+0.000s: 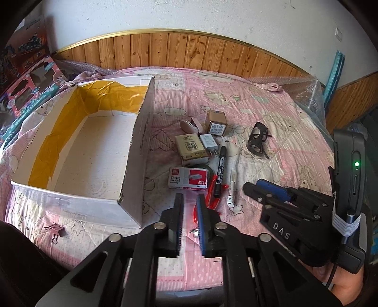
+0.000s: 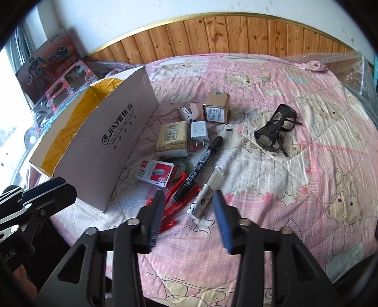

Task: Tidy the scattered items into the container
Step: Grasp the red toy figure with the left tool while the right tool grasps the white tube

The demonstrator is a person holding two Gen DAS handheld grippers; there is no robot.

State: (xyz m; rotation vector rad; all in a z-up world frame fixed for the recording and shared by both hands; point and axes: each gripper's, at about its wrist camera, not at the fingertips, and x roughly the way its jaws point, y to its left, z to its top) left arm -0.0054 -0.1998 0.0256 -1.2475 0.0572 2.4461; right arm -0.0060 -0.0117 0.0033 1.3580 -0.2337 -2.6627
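Left wrist: pink quilt [image 1: 271, 113], wood wainscot [image 1: 189, 49], white wall [image 1: 165, 14].

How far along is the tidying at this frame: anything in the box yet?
Nothing looks done: the cardboard box shows a bare interior. Nothing is in hand either; the left hand-held gripper and right hand-held gripper are both open. Still scattered on the quilt: staples box, black marker, white pen, charger, tissue pack, glasses, binder clip.
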